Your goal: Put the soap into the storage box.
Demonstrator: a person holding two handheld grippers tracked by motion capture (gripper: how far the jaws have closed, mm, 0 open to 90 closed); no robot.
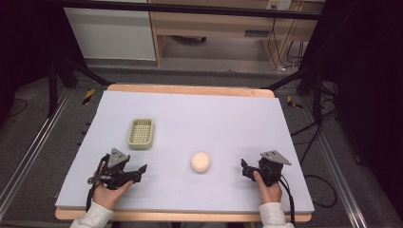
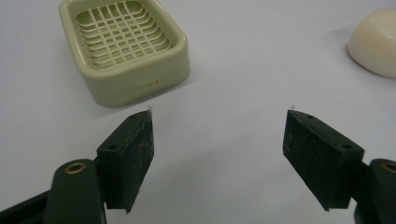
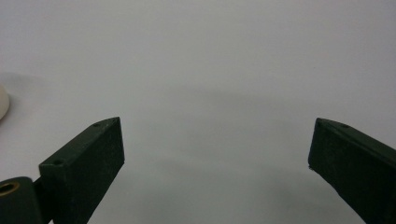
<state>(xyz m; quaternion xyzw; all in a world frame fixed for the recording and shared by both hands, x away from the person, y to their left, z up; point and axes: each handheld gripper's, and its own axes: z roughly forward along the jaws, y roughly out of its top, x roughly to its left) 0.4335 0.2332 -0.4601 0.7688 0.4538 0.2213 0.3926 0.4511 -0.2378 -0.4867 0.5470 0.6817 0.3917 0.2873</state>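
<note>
A pale green soap dish point(image 1: 141, 133) with a slotted grid sits on the left half of the lavender mat; the left gripper view has the dish point(image 2: 125, 46) ahead and to the left. A cream oval soap bar point(image 1: 200, 162) lies near the mat's middle, and the bar point(image 2: 376, 42) shows at the upper right of the left gripper view. My left gripper point(image 1: 141, 169) rests open at the front left, nothing between its jaws point(image 2: 219, 149). My right gripper point(image 1: 244, 168) stands open at the front right, right of the soap, whose edge point(image 3: 2, 102) shows at the far left.
The mat point(image 1: 190, 114) covers a wooden table point(image 1: 190, 89). Metal frame legs, cables and shelving stand on the floor behind and beside it.
</note>
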